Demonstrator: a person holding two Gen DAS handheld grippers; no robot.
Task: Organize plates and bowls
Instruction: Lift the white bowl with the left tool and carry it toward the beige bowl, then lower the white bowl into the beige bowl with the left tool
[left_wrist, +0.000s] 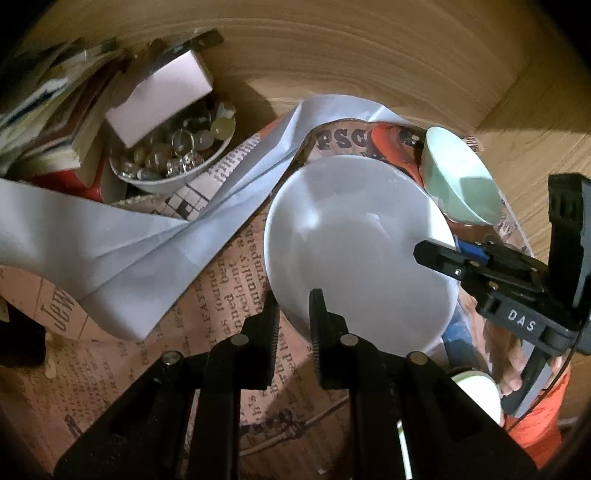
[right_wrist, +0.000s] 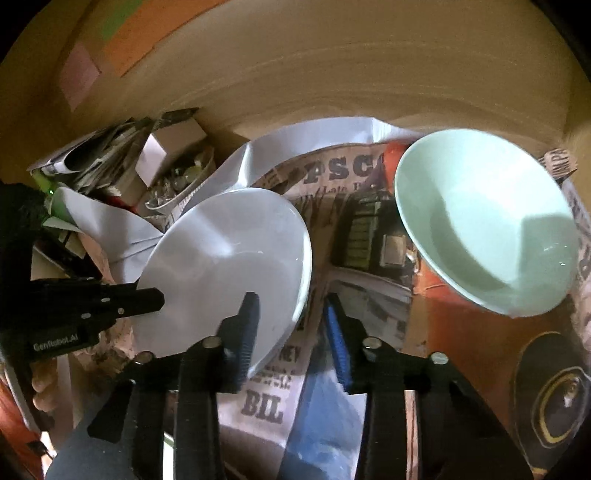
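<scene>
My left claw (left_wrist: 295, 314) is clamped on the near rim of the wide, shallow, glossy white ceramic bowl (left_wrist: 354, 251), one finger inside and one outside, holding it tilted above the newspaper-print table covering (left_wrist: 207, 288). My right claw (right_wrist: 291, 325) straddles the opposite rim, its blue-padded fingers (right_wrist: 338, 339) on either side with a gap showing, so it is not yet pinching. The pale green ceramic bowl (right_wrist: 484, 225) sits near the white one, off to its right on the covering. Beyond lie a creased white paper sheet (left_wrist: 122, 243) and a small white dish of glass pebbles (left_wrist: 173, 155).
</scene>
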